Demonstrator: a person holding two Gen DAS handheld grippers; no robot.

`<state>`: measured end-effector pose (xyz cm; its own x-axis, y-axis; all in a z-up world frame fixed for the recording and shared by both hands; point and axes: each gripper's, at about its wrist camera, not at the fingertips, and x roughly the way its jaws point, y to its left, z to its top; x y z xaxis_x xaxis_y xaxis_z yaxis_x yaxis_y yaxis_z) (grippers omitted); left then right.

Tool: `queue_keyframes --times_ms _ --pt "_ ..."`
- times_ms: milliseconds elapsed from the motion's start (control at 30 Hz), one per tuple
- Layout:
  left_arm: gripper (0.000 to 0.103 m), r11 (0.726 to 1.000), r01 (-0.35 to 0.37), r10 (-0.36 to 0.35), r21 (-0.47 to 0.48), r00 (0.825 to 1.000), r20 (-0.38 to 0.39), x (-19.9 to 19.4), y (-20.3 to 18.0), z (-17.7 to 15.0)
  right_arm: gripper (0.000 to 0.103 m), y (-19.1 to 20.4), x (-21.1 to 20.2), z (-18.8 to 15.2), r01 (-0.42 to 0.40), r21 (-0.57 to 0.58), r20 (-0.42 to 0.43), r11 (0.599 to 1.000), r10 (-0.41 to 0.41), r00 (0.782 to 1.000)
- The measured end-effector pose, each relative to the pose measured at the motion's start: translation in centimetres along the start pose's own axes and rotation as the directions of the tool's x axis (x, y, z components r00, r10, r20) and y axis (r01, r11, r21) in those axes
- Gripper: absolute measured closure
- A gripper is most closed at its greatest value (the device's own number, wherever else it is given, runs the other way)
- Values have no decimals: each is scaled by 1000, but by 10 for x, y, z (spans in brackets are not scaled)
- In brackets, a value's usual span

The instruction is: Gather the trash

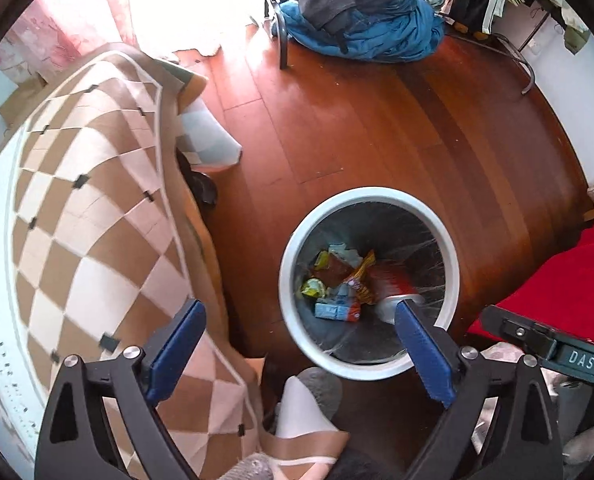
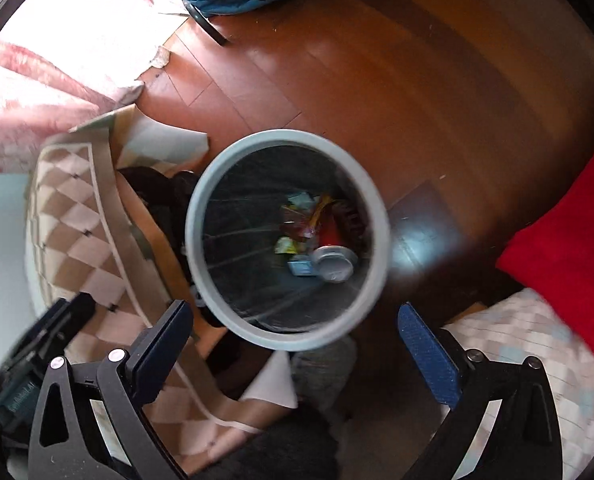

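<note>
A round white-rimmed trash bin (image 1: 297, 236) with a dark liner stands on the wooden floor; the right wrist view looks straight down into the bin (image 2: 201, 216). Inside lie a red can (image 1: 393, 284), yellow and blue wrappers (image 1: 337, 308) and more scraps; the same can (image 2: 333, 256) shows in the right wrist view. My left gripper (image 1: 301, 316) is open above the bin's near-left side, holding nothing. My right gripper (image 2: 297, 316) is open over the bin's near rim, also holding nothing. The right gripper's body (image 1: 549, 348) shows at the lower right of the left wrist view.
A checkered brown and white blanket (image 1: 89, 200) drapes over furniture left of the bin. A red cushion (image 2: 569, 240) lies to the right. A pile of blue and dark clothes (image 1: 361, 16) sits by a chair at the back. Bare wooden floor (image 1: 377, 120) stretches beyond the bin.
</note>
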<state>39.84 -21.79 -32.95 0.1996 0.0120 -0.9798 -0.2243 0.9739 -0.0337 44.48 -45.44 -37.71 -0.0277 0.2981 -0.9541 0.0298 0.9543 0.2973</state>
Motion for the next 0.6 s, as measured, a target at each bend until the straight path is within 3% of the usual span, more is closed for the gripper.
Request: queue_keyframes --times_ms 267,600 --pt "6 999 -32 32 12 999 32 -36 0 -30 0 16 -45 -39 129 -107 71 986 -122 990" --pt "6 1000 8 -10 17 993 118 -121 2 -61 0 43 -137 -93 75 -160 164 984 -48 985"
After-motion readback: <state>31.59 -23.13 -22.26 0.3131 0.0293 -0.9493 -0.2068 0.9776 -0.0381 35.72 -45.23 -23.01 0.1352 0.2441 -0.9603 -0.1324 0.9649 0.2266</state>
